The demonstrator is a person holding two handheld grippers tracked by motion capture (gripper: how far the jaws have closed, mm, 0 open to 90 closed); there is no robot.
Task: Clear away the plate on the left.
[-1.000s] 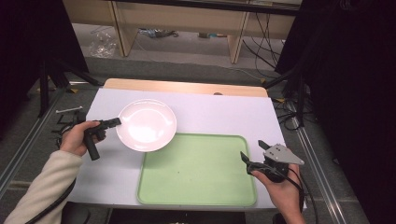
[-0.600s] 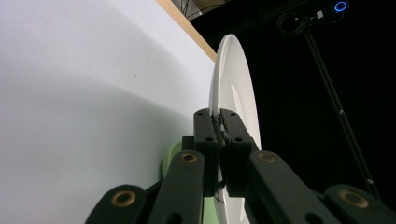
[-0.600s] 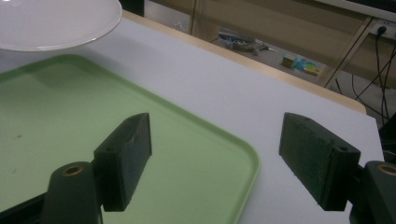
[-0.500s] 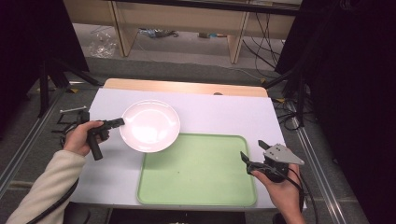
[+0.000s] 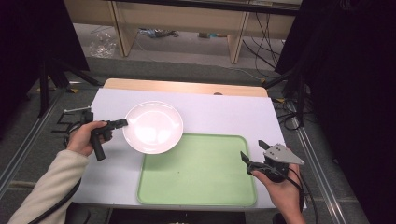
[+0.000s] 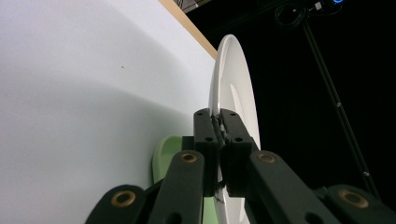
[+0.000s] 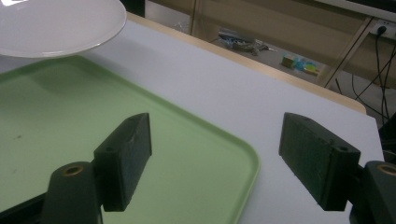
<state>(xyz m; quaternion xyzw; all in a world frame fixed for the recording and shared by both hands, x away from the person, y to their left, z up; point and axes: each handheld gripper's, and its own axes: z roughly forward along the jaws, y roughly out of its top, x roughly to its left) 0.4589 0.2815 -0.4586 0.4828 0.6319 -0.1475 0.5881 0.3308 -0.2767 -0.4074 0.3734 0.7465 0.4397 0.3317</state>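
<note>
A white-covered table [image 5: 210, 109] is taking up the middle of the high view, with a strip of bare wood showing along its far edge. On its near half a green tray [image 5: 201, 175] is lying flat, its bare floor facing up. A white plate [image 5: 153, 127] is sitting at the tray's far left corner, its near edge overlapping the tray's rim; in the right gripper view the plate [image 7: 56, 25] is hanging clear above the green tray [image 7: 140, 130], casting a shadow on it, so it is probably being held slightly off the surface rather than resting.

The left gripper [image 5: 122, 123] is reaching in level from the left, and its jaws are pinching the plate's left rim. In the left gripper view the two black jaws are pressing together on the thin white edge of the plate [image 6: 233, 88], with the tray [image 6: 168, 149] peeking out behind them.

The right gripper [image 5: 254, 151] is hovering over the tray's right edge, well apart from the plate, with its jaws standing spread wide and nothing between them, as the right gripper view is showing plainly.
</note>
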